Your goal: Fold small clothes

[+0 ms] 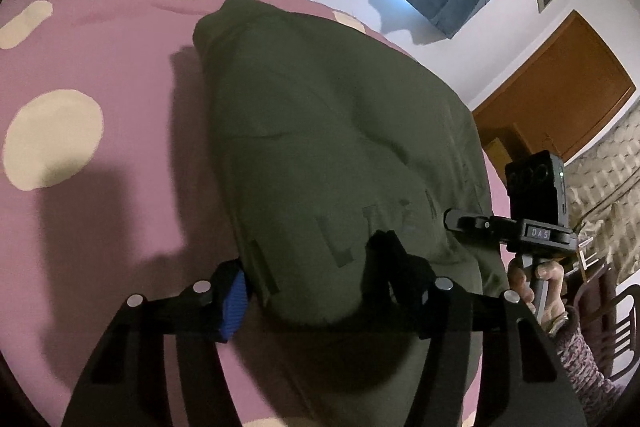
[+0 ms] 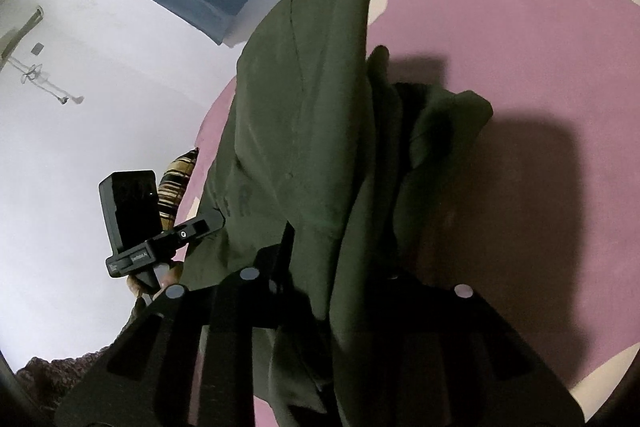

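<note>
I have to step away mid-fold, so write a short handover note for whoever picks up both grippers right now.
Left gripper: closed on the near edge of the olive-green garment.
Right gripper: clamped on another part of the same edge.
Garment: lifted at the near end, the rest draped towards the pink spotted bedspread.
Done: both grips taken.
Left: carry the held edge over, lay it flat, release, finish the folds.

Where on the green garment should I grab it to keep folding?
Grip the near hem of the green garment, one corner per gripper, coming from the near side along the pink spotted bedspread. That edge is the part bunched up at both sets of fingers; the far end lies draped away, out of easy reach.
</note>
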A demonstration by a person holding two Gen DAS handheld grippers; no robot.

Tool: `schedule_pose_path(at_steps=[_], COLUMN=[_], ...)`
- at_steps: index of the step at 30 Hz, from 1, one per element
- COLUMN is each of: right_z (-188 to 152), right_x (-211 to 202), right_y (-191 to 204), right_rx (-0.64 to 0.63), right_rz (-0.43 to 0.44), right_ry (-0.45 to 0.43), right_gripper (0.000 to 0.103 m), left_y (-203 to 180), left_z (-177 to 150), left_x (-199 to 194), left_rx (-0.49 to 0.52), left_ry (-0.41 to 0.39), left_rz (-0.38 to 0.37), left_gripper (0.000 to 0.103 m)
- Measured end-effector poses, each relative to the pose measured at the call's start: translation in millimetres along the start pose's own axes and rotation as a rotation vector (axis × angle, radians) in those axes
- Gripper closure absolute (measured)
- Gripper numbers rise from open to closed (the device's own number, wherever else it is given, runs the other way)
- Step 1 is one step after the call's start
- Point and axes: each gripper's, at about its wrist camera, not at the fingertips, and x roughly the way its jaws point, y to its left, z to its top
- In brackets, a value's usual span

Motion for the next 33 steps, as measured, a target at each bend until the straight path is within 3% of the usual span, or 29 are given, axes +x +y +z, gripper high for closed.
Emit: schedule_pose_path(at_steps=[11,18,28,31,33], right_z=[16.5,24.7,23.2,23.8,26.1], right_x=[55.7,102.4,103.1,101.5,104.6], right_y=[15.5,13.4,-5.8,-11.9,-12.8], right_rx=[-0.005,0.007,0.042,0.064,0.082], right_rz=[0.074,0.095,0.123,0.136,0.128], right_ry=[0.05,0.108,0.127,0.139,0.146], right_gripper=[0.081,0.081,0.08,0.071,0.056], left_y=[42.3,83.5,102.3,102.7,102.1], left_z=[7.9,5.9,-13.0,-15.9,-18.7], left_x=[-56.1,-71.1,-69.2,-72.0,-74.9], left_rx=[-0.047,-0.112,-0.129,-0.139,-0.138], left_ry=[-0.058,-0.065,-0.082,-0.099,-0.109], left_rz=[0.094,0.138,0.117,0.111,0.11], left_gripper=[0.043,0.043,0.041,0.037,0.033])
